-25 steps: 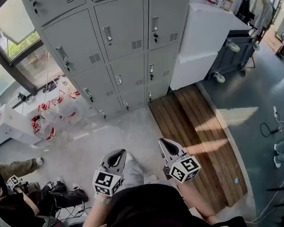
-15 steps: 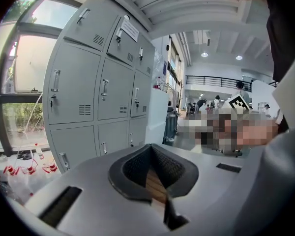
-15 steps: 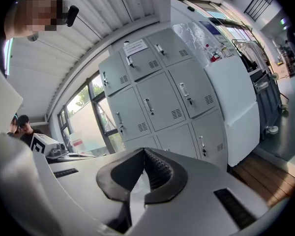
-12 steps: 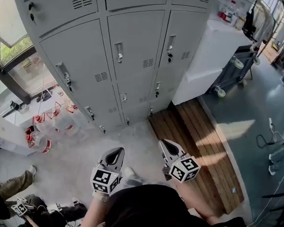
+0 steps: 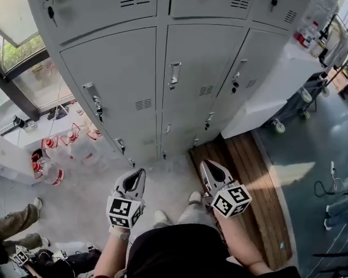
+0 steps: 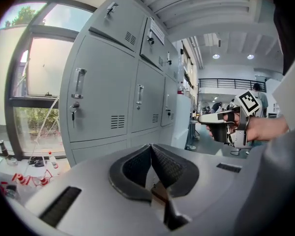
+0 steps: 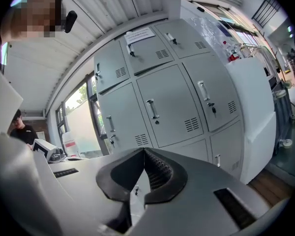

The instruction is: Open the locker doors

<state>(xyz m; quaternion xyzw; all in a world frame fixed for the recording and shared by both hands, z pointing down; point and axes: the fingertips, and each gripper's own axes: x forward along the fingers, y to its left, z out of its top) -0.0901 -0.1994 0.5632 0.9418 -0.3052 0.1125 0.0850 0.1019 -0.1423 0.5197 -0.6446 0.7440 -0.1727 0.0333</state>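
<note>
the grey lockers stand just ahead with every door shut, so this looks like the approach, nothing opened yet. next, a tool must spread and catch a door handle. both hands sit low, near level, short of the lockers; left tool and right tool have jaws pressed together, empty

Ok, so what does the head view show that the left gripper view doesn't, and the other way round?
Only the head view shows the wooden boards on the floor to the right of the lockers, and a person's legs at lower left. Only the left gripper view shows ceiling lights and a railing far off. Both show the grey lockers with their doors shut, the window, the left gripper and the right gripper, jaws closed and empty.
</note>
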